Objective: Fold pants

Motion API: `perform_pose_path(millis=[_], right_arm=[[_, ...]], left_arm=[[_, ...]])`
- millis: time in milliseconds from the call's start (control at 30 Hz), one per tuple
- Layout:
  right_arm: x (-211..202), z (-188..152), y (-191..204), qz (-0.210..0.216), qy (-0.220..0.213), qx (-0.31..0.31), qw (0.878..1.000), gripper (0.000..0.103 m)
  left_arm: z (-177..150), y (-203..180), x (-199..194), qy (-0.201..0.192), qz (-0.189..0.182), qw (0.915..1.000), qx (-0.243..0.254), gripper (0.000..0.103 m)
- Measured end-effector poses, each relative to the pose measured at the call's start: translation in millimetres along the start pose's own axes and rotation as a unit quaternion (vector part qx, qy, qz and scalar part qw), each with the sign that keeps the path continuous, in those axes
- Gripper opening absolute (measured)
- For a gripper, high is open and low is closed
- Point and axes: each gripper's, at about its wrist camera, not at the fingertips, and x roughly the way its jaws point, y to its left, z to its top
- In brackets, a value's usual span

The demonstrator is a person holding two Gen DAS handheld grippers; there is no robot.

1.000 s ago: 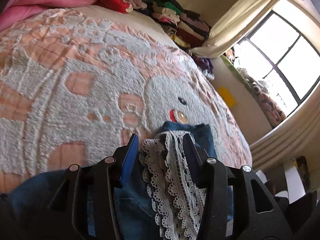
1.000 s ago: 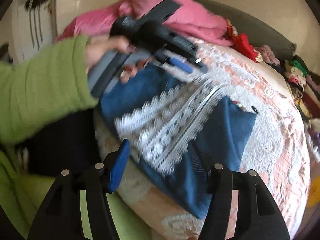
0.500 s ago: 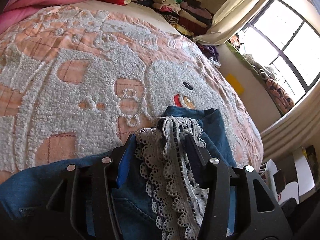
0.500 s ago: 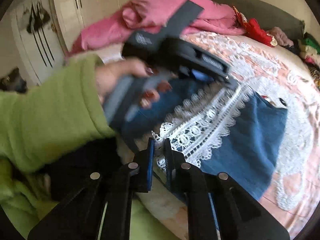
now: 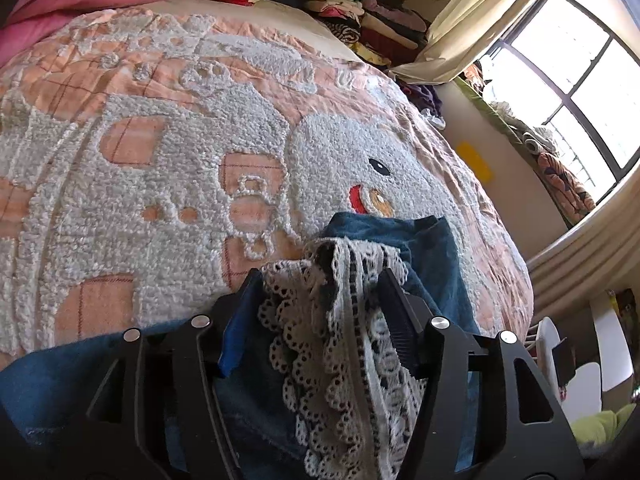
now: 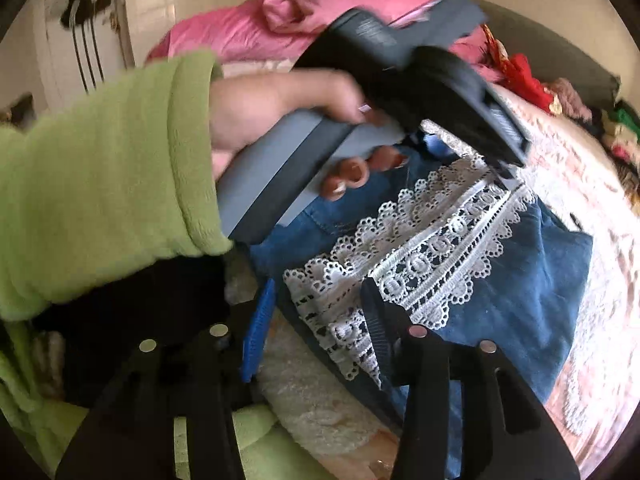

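Denim pants (image 6: 532, 280) with a white lace trim (image 6: 432, 252) lie folded near the edge of a bed, on a peach bedspread with raised white tufting (image 5: 132, 168). In the left wrist view, the left gripper (image 5: 320, 292) straddles a bunched ridge of the lace and denim; its jaws have just been opening, and the fabric between them looks loosely bracketed rather than pinched. A hand (image 6: 276, 108) in a green sleeve (image 6: 104, 172) holds that tool over the pants' far end. The right gripper (image 6: 320, 300) sits at the near edge of the pants with lace between its half-spread fingers; its jaws have just been opening, and no pad visibly presses the cloth.
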Motion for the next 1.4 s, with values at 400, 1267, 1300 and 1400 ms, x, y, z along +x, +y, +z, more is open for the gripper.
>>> perform_pose_path(millis=[400,1267,1300,1400], right_arm=[[-2.5,6.2,3.5,-0.012,-0.02,-0.028,0.999,0.018],[-62.6,-41.9,-93.6,-0.047,-0.051,0.136,0.988,0.047],[-60.4,-49.4,-94.6,-0.049,-0.042,0.146,0.987,0.047],[-43.7,-58.7,-99.1,-0.049,0.003,0.161,0.986,0.047]], left_arm=[[-0.5,-5.9,-36.4,-0.064,0.01,0.9977,0.018,0.014],[-40.7,-45.8,-63.3,-0.044,0.082,0.9918,0.088,0.054],[-48.2,-50.6,-58.8,-0.027,0.086,0.9911,0.099,0.051],[-70.4,-61.2,-43.2,0.025,0.116,0.985,0.126,0.048]])
